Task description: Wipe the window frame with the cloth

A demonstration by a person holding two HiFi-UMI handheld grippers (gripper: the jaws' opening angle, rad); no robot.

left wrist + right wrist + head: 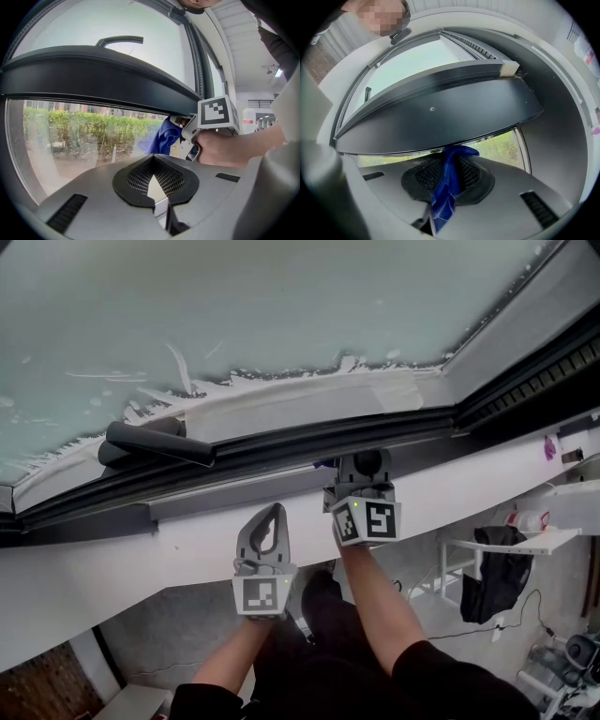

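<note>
A person stands under a large window, arms raised, one tool in each hand. The right hand-held gripper [450,161] has its jaws clamped on a blue cloth [446,187]. The cloth runs up between the two black pads, and its free upper end is bunched against the lower edge of the dark window frame [440,117], where the frame meets the glass [234,306]. Seen from the head view, this gripper points up at the frame, with only a scrap of blue showing at its left.

The left hand-held gripper [152,161] is lower and to the left of the right one, apart from it. Its jaws are closed tip to tip with nothing between them. It is held in front of the white ledge [187,540] that runs under the frame; whether it touches the ledge cannot be told. From its own camera, the right gripper's marker cube and the hand [220,147] holding it show just ahead to the right, with the cloth hanging against the frame.

A dark window handle [155,442] lies along the frame, well to the left of both grippers. The glass is smeared with pale streaks near its lower edge. Through it, a green hedge [84,126] shows outside. Down to the right, a black bag [497,573] hangs by a white rack.
</note>
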